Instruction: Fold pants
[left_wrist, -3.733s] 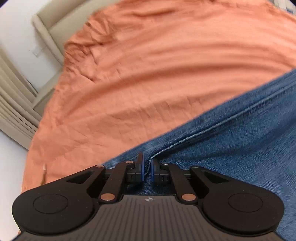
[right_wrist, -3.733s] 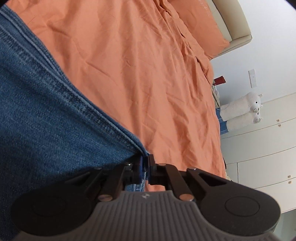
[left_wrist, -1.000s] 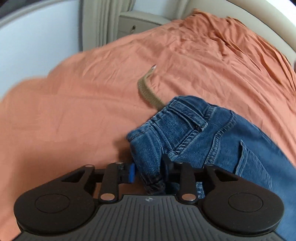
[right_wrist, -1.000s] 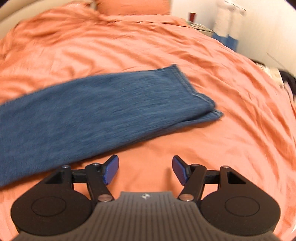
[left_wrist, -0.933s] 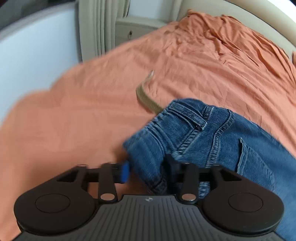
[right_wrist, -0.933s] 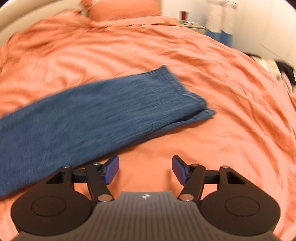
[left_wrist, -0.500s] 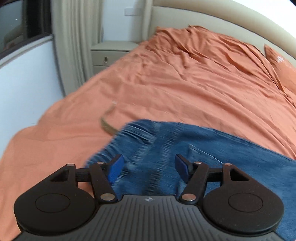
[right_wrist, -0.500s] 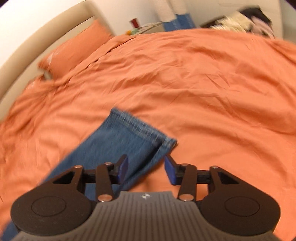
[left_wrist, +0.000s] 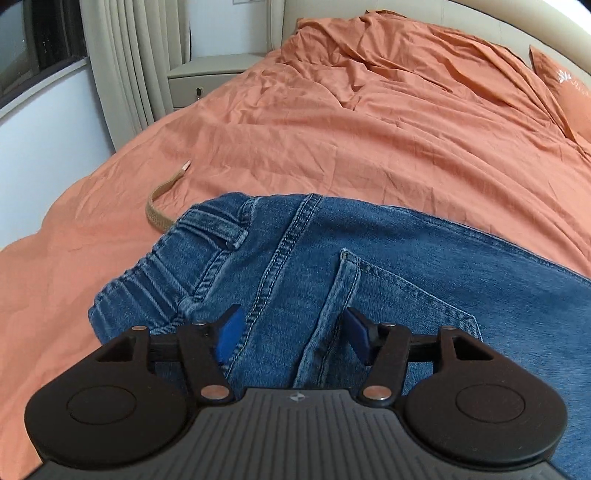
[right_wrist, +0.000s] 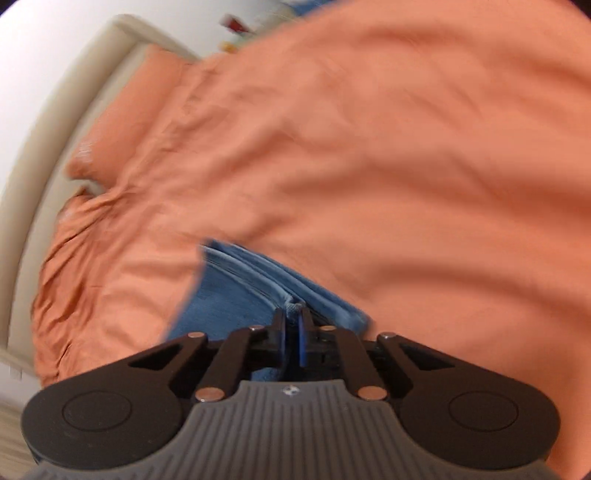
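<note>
On the orange bed (left_wrist: 369, 122), the blue pants (left_wrist: 369, 266) are laid lengthwise left to right, waistband leftward beneath the left gripper (left_wrist: 291, 334), which is spread wide, while the hem is clamped by the right gripper (right_wrist: 290, 325).

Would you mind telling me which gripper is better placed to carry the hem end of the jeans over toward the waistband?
Right. The right gripper is shut on the hem of the jeans. The left gripper hangs open over the waistband end, gripping nothing.
</note>
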